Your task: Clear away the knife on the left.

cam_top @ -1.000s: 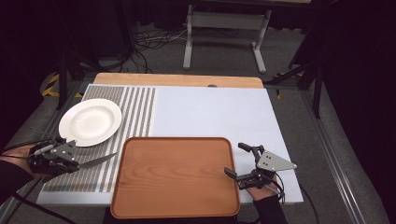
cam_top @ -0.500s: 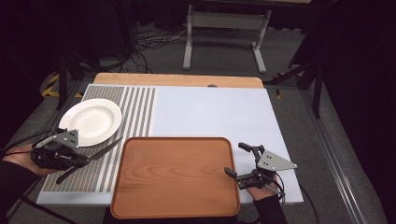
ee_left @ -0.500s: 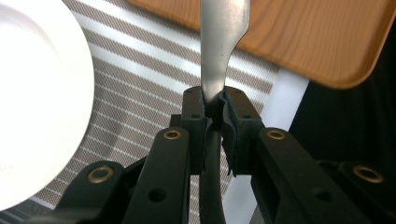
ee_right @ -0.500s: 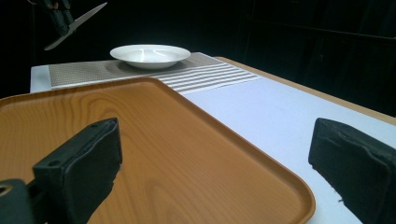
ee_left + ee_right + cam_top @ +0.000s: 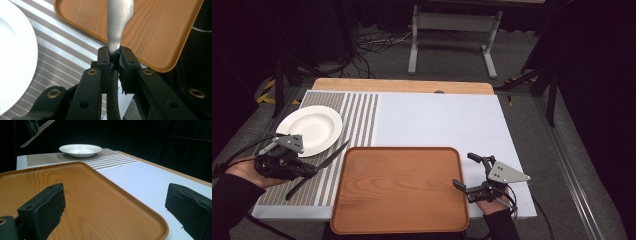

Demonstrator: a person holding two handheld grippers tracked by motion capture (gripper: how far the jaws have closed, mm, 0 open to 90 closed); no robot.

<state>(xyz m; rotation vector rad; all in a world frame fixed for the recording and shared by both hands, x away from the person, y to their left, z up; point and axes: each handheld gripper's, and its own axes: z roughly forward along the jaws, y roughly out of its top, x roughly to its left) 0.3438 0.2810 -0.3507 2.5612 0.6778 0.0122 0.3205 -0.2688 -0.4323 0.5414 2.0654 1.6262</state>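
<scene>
My left gripper [image 5: 310, 170] is shut on a table knife [image 5: 332, 156] with a silver blade and a dark handle, over the striped placemat [image 5: 362, 115] just left of the wooden tray [image 5: 397, 192]. The blade points diagonally toward the tray's far left corner. In the left gripper view the jaws [image 5: 114, 56] pinch the knife [image 5: 118, 22] where blade meets handle, with the tray [image 5: 155, 30] beyond. My right gripper [image 5: 464, 170] is open at the tray's right rim. In the right gripper view it [image 5: 115, 207] has nothing between its jaws and straddles the tray's edge [image 5: 140, 207].
A white empty plate [image 5: 310, 129] sits on the placemat at the far left, close behind the left gripper. A pale mat [image 5: 437, 120] covers the table beyond the tray. In the right gripper view the plate [image 5: 80, 149] stands far off and the knife [image 5: 37, 132] hangs above it.
The left gripper has shifted right and slightly away from the person with the knife. The blade has swung from nearly level to a diagonal aimed at the tray's far corner. The right gripper has stayed put.
</scene>
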